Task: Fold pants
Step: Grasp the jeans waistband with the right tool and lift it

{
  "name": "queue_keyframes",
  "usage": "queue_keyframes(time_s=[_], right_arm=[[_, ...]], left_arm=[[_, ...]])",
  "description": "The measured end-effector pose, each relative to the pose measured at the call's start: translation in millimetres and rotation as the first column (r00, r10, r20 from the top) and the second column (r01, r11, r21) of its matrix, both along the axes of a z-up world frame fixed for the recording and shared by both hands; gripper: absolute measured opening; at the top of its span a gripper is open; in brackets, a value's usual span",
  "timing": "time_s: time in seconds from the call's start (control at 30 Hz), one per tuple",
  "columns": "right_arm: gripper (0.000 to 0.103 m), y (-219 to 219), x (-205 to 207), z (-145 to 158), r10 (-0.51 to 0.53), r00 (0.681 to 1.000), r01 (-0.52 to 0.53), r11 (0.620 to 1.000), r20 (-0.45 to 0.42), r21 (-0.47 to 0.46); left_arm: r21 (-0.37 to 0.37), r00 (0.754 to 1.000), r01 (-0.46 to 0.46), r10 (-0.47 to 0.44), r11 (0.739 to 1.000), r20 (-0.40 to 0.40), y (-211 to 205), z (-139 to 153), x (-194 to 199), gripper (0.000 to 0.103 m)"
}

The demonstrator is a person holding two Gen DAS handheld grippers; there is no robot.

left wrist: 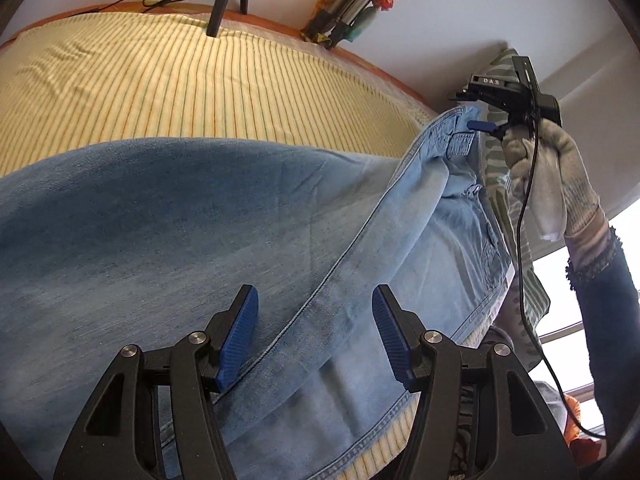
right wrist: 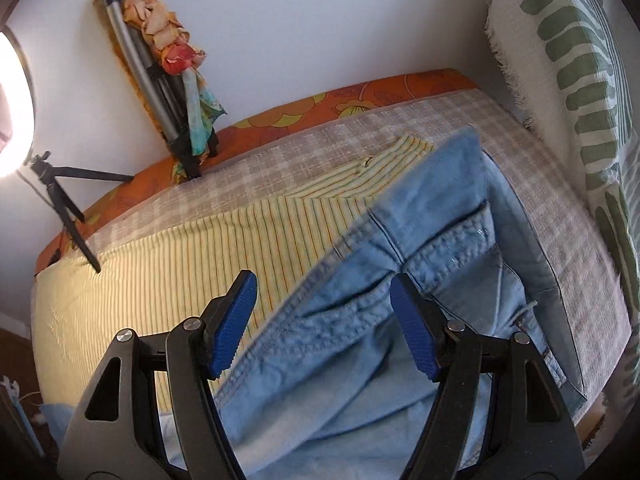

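Observation:
Light blue jeans (left wrist: 168,216) lie spread across a bed with a yellow striped sheet (left wrist: 160,80). My left gripper (left wrist: 315,292) hovers open over a leg seam, its blue pads (left wrist: 240,340) apart and clear of the denim. A gloved hand (left wrist: 560,168) holds my right gripper (left wrist: 486,126) at the far waistband. In the right wrist view the right gripper (right wrist: 324,280) stands open above the bunched waistband (right wrist: 440,248), with the jeans (right wrist: 340,360) below its fingers (right wrist: 412,332) and nothing pinched.
A small black tripod (right wrist: 64,200) with a bright ring light (right wrist: 12,112) stands at the bed's far left. A folded tripod wrapped in floral cloth (right wrist: 168,40) leans on the wall. A green-patterned fabric (right wrist: 580,80) borders the right side. The mattress edge is orange (right wrist: 360,100).

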State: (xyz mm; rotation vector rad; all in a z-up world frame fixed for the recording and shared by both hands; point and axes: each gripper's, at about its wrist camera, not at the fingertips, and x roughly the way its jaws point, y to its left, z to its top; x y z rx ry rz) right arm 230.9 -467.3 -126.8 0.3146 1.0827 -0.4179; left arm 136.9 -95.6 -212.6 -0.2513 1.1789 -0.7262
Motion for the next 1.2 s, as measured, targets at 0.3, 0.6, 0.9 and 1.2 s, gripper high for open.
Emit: queue_keyframes(time_s=[0.3, 0.6, 0.9, 1.2], right_arm=[[0.072, -6.5, 24.6, -35.4, -0.132, 0.986, 0.121, 0.986, -0.097, -0.112], [0.009, -32.2, -8.2, -33.8, -0.067, 0.996, 0.066, 0.997, -0.052, -0.035], [0.006, -60.8, -105.0, 4.0, -0.049, 0.989, 0.029, 0.989, 0.137, 0.144], [0.005, -94.8, -184.4, -20.0, -0.027, 0.983, -0.02, 0.967, 0.182, 0.253]], left_arm=[[-0.007, 1.0, 0.027, -0.027, 1.0, 0.005, -1.8, -7.9, 0.3, 0.059], [0.067, 0.992, 0.103, -0.107, 0.992, 0.068, -20.1, 0.9, -5.5, 0.059], [0.252, 0.945, 0.184, -0.241, 0.95, 0.219, -64.9, 10.2, -28.1, 0.059], [0.329, 0.915, 0.213, -0.306, 0.92, 0.264, -79.9, -3.2, -42.0, 0.026]])
